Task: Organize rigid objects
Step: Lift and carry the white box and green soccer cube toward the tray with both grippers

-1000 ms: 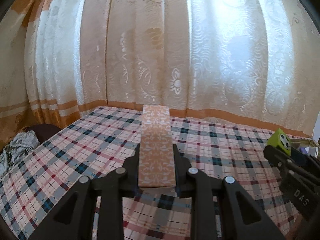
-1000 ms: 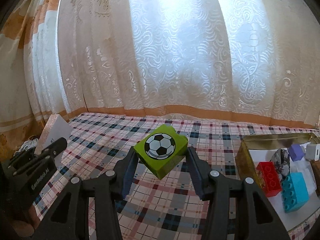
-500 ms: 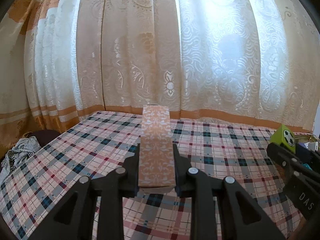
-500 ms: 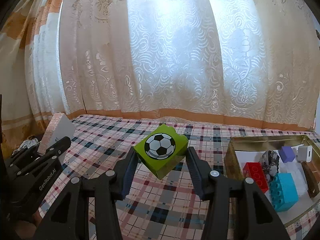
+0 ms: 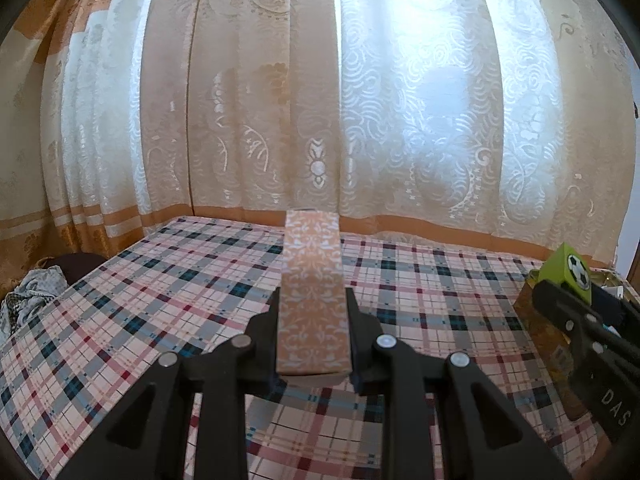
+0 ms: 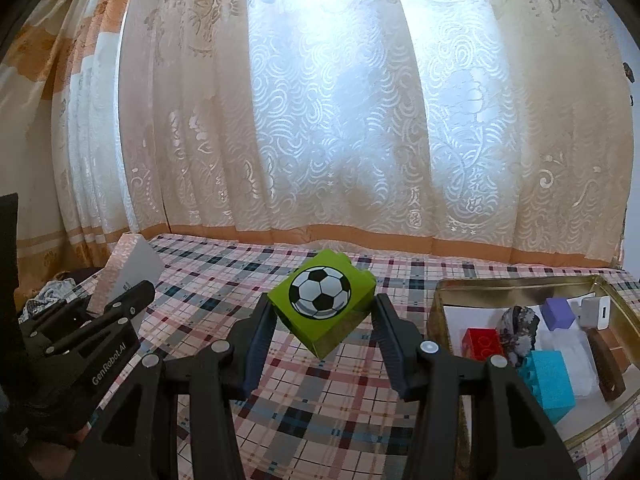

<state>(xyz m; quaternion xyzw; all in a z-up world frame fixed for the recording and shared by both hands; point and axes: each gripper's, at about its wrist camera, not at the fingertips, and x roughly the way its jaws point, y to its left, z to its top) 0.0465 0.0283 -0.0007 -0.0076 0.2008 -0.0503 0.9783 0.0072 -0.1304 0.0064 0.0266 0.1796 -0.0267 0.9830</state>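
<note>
The left gripper [image 5: 313, 334] is clamped on a long patterned box [image 5: 311, 300]; jaws drawn in tight against its two long side faces, gripped near the rear end, w/ most of the length jutting fwd toward 12 o'clock above the checked table [image 5: 160, 280]. The right gripper [image 6: 322, 330] is closed about halfway on a green football block [image 6: 324, 300] — held tilted, corner down, pinched at two opposite faces, clear of the table surface.

In the right wrist view a gold tin [image 6: 448, 300] sits at approx. 3–4 o'clock, already holding a red brick [image 6: 480, 342], a blue brick [image 6: 550, 376], a purple cube [image 6: 558, 312], a white charger [image 6: 596, 310] and a dark mottled lump [image 6: 518, 328]. Both carried items are judged to be bound for that tin.

Handling, as judged: the box looks like light card, stiff but crushable, so squeeze should be kept modest; being held at one end, it is likely to sag or pivot — a grip nearer mid-length would be steadier. The block looks like hard moulded plastic, light, smooth and a bit slippery; since it is held skewed, it could rotate in the pads. Flat parallel faces are the best hold. Free room in the tin is limited, approx. the near-left part.
</note>
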